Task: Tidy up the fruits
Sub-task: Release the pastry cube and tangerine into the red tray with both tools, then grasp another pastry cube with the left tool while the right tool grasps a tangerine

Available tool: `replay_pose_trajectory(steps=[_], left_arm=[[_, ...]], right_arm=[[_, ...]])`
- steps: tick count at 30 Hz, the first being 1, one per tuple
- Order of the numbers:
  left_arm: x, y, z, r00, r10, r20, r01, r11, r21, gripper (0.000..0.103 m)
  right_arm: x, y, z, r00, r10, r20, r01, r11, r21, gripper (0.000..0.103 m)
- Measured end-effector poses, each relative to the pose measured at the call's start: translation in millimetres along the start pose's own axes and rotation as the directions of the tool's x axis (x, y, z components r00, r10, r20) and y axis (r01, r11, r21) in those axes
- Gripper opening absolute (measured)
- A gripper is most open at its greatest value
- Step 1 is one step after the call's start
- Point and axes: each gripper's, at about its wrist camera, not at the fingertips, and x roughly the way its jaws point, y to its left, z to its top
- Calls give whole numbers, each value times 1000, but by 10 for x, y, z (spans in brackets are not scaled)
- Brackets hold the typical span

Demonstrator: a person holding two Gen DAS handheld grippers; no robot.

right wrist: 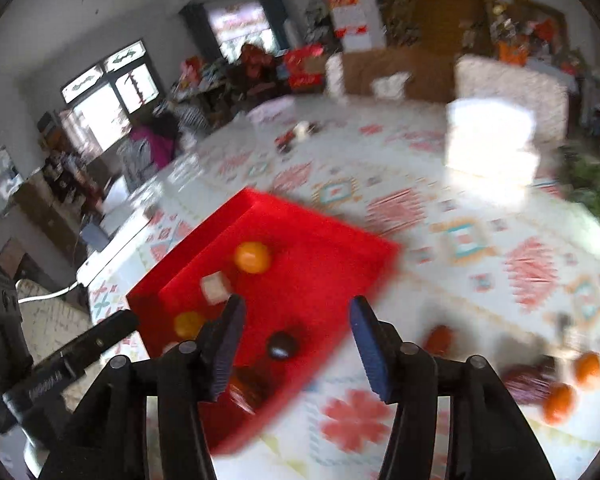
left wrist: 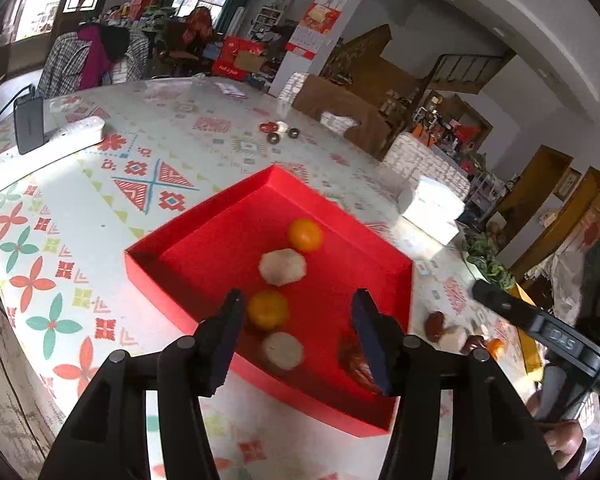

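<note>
Both claws are hovering over the red box (left wrist: pixel 204 216) on the patterned table (left wrist: pixel 80 200). The left gripper (left wrist: pixel 300 336) is standing open, gripping nothing, an orange (left wrist: pixel 267 309) lying below between its jaws. The right gripper (right wrist: pixel 296 340) is likewise gaping empty above a dark fruit (right wrist: pixel 282 345) in the box.

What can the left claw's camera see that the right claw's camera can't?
Only the left camera shows a white power strip and a second pale round fruit near the left claw. Only the right camera shows a dark round fruit in the box, beyond the right claw. Both show the red box and oranges inside.
</note>
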Motion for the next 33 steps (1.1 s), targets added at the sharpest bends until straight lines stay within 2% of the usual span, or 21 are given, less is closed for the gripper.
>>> replay_pose_trajectory(steps=[4, 7, 10, 11, 13, 16, 22, 27, 30, 31, 33], left_arm=[[-56, -296, -71, 999, -33, -4, 33, 998, 49, 60], [-18, -573, -147, 998, -58, -28, 60, 994, 94, 61], [55, -830, -205, 996, -64, -61, 72, 988, 135, 61], [73, -911, -218, 996, -63, -69, 73, 986, 149, 61], [99, -1105, -249, 995, -66, -80, 80, 978, 193, 61], [134, -1380, -290, 992, -83, -92, 104, 960, 260, 61], [388, -1730, -374, 989, -88, -122, 124, 937, 327, 61], [788, -1997, -512, 979, -71, -189, 148, 890, 431, 61], [980, -2151, -616, 971, -70, -227, 176, 857, 485, 59], [1019, -2187, -642, 969, -73, -236, 186, 846, 500, 55], [1104, -2249, -702, 967, -71, -244, 196, 818, 541, 54]], right_arm=[[-529, -420, -113, 991, -85, 101, 81, 996, 41, 85], [-844, -873, -206, 979, -182, 98, 170, 978, 117, 85], [-952, -1267, -327, 976, -214, 44, 202, 961, 186, 85], [-931, -1363, -373, 976, -219, 20, 211, 958, 194, 84], [-854, -1463, -446, 974, -228, -13, 226, 956, 185, 75], [-649, -1550, -578, 980, -184, -81, 196, 964, 178, 62], [-261, -1529, -729, 970, -191, -151, 209, 971, 119, 60], [-122, -1532, -746, 970, -189, -151, 205, 974, 97, 58], [-103, -1573, -745, 972, -175, -154, 193, 975, 106, 37], [-107, -1581, -745, 973, -171, -152, 189, 976, 110, 37], [-117, -1588, -759, 975, -169, -146, 186, 976, 113, 37]])
